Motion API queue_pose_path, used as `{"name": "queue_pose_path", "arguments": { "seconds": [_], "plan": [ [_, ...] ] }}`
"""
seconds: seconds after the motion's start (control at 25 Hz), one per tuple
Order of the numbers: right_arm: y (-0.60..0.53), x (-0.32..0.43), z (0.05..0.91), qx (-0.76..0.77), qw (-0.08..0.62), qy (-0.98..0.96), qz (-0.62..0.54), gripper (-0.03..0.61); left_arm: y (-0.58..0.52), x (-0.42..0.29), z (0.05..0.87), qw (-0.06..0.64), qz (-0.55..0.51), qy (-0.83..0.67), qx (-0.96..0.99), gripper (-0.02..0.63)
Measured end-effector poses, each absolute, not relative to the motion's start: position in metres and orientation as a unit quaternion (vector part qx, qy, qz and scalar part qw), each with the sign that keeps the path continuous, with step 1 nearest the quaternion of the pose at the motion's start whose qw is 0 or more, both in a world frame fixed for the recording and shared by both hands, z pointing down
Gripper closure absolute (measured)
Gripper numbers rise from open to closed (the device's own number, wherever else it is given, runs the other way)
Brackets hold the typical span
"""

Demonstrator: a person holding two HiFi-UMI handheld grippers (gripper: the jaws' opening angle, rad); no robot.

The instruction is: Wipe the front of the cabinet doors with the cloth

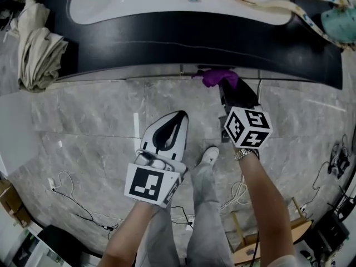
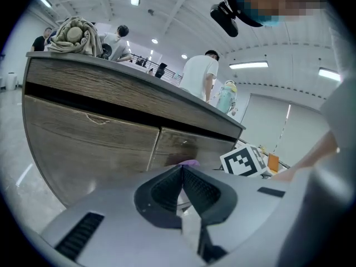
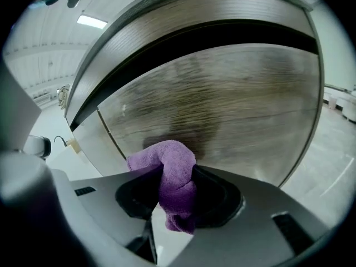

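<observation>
A purple cloth (image 3: 173, 168) is gripped by the right tool (image 3: 179, 196), bunched between its closed jaws, and is held up to the wood-grain front of a cabinet door (image 3: 233, 104) just under the dark bench (image 1: 194, 38). In the head view the cloth (image 1: 217, 77) is seen at the bench's lower edge, ahead of the right tool (image 1: 227, 89). Whether the cloth actually presses on the door cannot be told, though it is very close.

The left tool (image 2: 182, 174) is shut on nothing, its jaws meeting in a line. In the head view the left tool (image 1: 169, 128) is held well back from the doors, over the floor.

The task is judged to be under way on one door only. No streak or damp mark is seen on the wood, so how much has been covered cannot be read. The neighbouring door (image 2: 83, 143) is judged to be left to do.

By count:
- one purple cloth
- two tools
- two door fronts, met at a single seam in the left gripper view
- one bench
- one beige bundle of fabric (image 1: 36, 49) on the bench's far left end
</observation>
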State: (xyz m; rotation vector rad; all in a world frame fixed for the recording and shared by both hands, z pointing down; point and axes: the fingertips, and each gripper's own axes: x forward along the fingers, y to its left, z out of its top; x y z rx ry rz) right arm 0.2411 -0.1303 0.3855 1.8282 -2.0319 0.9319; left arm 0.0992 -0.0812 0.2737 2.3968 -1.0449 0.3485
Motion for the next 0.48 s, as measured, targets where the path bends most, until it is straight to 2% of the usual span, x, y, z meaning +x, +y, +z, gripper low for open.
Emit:
{"name": "queue_pose_path", "arguments": {
  "seconds": [0.48],
  "plan": [
    [-0.099, 0.37, 0.395, 0.656, 0.16, -0.671, 0.306, 0.423, -0.06, 0.197, 0.276, 0.25, 0.129, -0.35, 0.894, 0.603]
  ]
}}
